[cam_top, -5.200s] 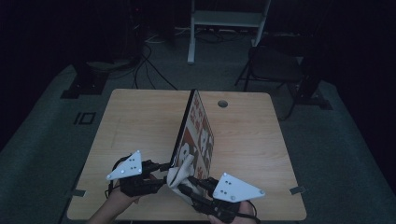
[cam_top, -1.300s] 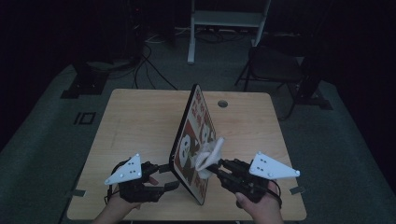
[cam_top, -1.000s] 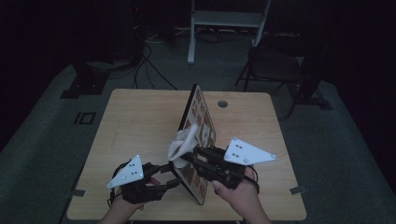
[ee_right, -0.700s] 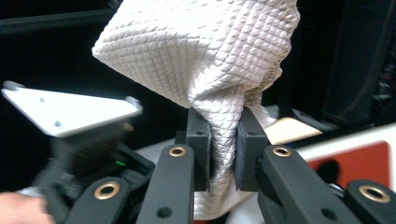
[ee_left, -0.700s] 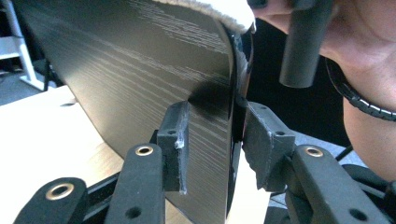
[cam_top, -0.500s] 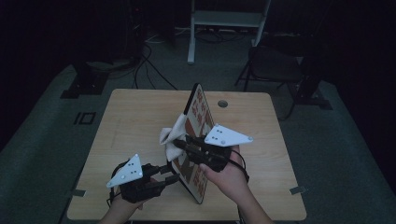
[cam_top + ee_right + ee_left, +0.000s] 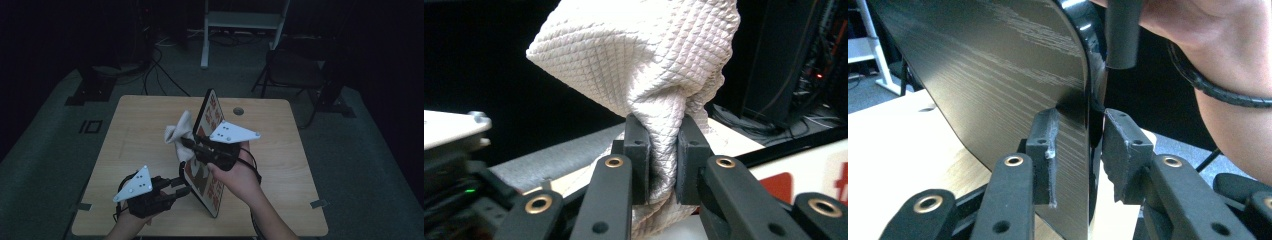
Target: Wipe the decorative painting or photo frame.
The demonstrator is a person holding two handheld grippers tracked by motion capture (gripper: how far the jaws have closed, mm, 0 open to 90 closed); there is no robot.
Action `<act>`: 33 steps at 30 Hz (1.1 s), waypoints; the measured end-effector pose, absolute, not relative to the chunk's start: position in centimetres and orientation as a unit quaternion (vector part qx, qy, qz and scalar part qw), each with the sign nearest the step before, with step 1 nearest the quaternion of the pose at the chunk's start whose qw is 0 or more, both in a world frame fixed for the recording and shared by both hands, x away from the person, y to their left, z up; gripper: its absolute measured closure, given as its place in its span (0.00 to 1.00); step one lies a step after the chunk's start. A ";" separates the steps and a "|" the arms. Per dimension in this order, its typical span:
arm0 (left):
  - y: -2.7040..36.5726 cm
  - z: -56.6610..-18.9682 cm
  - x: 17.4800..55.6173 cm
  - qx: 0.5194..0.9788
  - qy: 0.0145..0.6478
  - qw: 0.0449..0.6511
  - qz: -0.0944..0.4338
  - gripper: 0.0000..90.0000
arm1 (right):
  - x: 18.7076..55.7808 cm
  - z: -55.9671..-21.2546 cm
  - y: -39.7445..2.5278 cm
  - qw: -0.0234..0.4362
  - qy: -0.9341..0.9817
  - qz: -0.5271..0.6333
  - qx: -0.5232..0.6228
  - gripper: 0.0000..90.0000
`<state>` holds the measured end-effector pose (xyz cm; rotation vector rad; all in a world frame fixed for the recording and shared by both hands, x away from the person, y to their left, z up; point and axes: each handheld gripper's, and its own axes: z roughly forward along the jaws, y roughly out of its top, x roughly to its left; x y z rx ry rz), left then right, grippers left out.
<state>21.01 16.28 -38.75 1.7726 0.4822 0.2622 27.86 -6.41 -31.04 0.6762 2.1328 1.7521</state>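
A thin board (image 7: 213,118) with a red and white printed face stands on its edge across the wooden table (image 7: 135,130). Its back (image 7: 998,75) is black wood grain. My left gripper (image 7: 183,189) (image 7: 1078,150) is shut on the board's near lower edge, one pad on each side. My right gripper (image 7: 186,144) (image 7: 658,165) reaches over the board's top edge and is shut on a white quilted cloth (image 7: 178,132) (image 7: 639,60). The cloth bunches above the jaws on the board's black side. A strip of the printed face (image 7: 804,165) lies at the lower right.
A round grommet hole (image 7: 238,110) sits in the table near its far edge. Beyond the table on the dark floor stand a white frame leg (image 7: 205,35), a black chair (image 7: 295,70) and loose cables (image 7: 160,60). The right hand (image 7: 1223,50) hangs close above the left gripper.
My right gripper has carried the cloth from the board's right, printed side up and leftward over its top edge to the black side. The left gripper and board have stayed put.
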 end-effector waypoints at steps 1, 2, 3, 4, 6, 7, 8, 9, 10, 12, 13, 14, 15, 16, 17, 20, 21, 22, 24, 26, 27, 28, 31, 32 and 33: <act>16.3 -38.7 21.0 0.764 0.209 0.600 0.113 0.76 | 28.0 -31.0 -6.4 0.148 0.741 0.610 0.239 0.88; 16.3 -38.7 21.0 0.764 0.208 0.600 0.113 0.76 | 28.3 -31.0 -6.5 0.154 0.741 0.608 0.240 0.88; 16.3 -38.7 21.0 0.764 0.208 0.601 0.112 0.76 | 28.5 -31.0 -6.5 0.158 0.741 0.606 0.242 0.88; 16.3 -38.7 21.0 0.764 0.207 0.601 0.111 0.76 | 28.7 -31.0 -6.6 0.155 0.739 0.607 0.246 0.88; 16.2 -38.7 21.0 0.764 0.207 0.601 0.111 0.76 | 29.1 -31.1 -6.7 0.156 0.737 0.608 0.250 0.88; 16.2 -38.7 21.0 0.764 0.207 0.602 0.110 0.76 | 29.3 -31.0 -6.8 0.159 0.737 0.606 0.254 0.88; 16.2 -38.7 21.0 0.764 0.206 0.602 0.111 0.76 | 29.5 -31.0 -6.9 0.164 0.737 0.604 0.256 0.88; 16.2 -38.7 21.0 0.765 0.205 0.601 0.111 0.76 | 29.7 -31.0 -6.9 0.166 0.737 0.603 0.258 0.88; 16.2 -38.8 21.0 0.764 0.206 0.601 0.110 0.76 | 29.9 -31.0 -6.9 0.166 0.736 0.602 0.260 0.88; 16.2 -38.8 21.0 0.765 0.206 0.601 0.109 0.76 | 30.4 -30.9 -7.0 0.169 0.737 0.599 0.264 0.88; 16.2 -38.8 21.0 0.764 0.206 0.601 0.108 0.76 | 30.6 -30.9 -7.0 0.171 0.737 0.597 0.267 0.88; 16.2 -38.8 21.0 0.765 0.205 0.601 0.109 0.76 | 30.9 -30.8 -7.0 0.173 0.738 0.595 0.268 0.88; 16.2 -38.8 21.0 0.765 0.204 0.600 0.109 0.76 | 31.3 -30.8 -7.1 0.176 0.737 0.593 0.271 0.88; 16.2 -38.8 21.0 0.765 0.205 0.601 0.107 0.76 | 31.5 -30.8 -7.1 0.177 0.737 0.592 0.273 0.88; 16.2 -38.8 21.0 0.766 0.204 0.600 0.108 0.76 | 31.9 -30.7 -7.1 0.179 0.737 0.590 0.277 0.88; 16.2 -38.8 21.0 0.766 0.204 0.600 0.108 0.76 | 32.7 -30.7 -7.3 0.187 0.736 0.584 0.287 0.89; 16.2 -38.8 21.0 0.766 0.204 0.600 0.108 0.76 | 33.0 -30.6 -7.3 0.192 0.736 0.580 0.292 0.89; 16.2 -38.8 21.0 0.766 0.205 0.600 0.109 0.76 | 33.3 -30.6 -7.3 0.198 0.736 0.577 0.295 0.89; 16.2 -38.8 21.1 0.766 0.205 0.600 0.108 0.76 | 33.9 -30.5 -7.4 0.199 0.736 0.573 0.299 0.89; 16.2 -38.8 21.1 0.765 0.206 0.600 0.108 0.76 | 34.5 -30.4 -7.4 0.203 0.736 0.569 0.305 0.89; 16.2 -38.8 21.1 0.766 0.205 0.600 0.108 0.76 | 34.8 -30.4 -7.4 0.203 0.737 0.567 0.308 0.89; 16.2 -38.8 21.1 0.766 0.205 0.599 0.108 0.76 | 35.1 -30.3 -7.4 0.204 0.737 0.565 0.311 0.89; 16.2 -38.8 21.1 0.766 0.205 0.599 0.107 0.76 | 36.0 -30.1 -7.3 0.210 0.739 0.555 0.319 0.89; 16.2 -38.8 21.1 0.766 0.205 0.600 0.106 0.75 | 36.4 -30.0 -7.3 0.209 0.740 0.552 0.321 0.88; 16.2 -38.8 21.1 0.767 0.204 0.599 0.106 0.75 | 36.7 -29.9 -7.3 0.208 0.741 0.550 0.324 0.89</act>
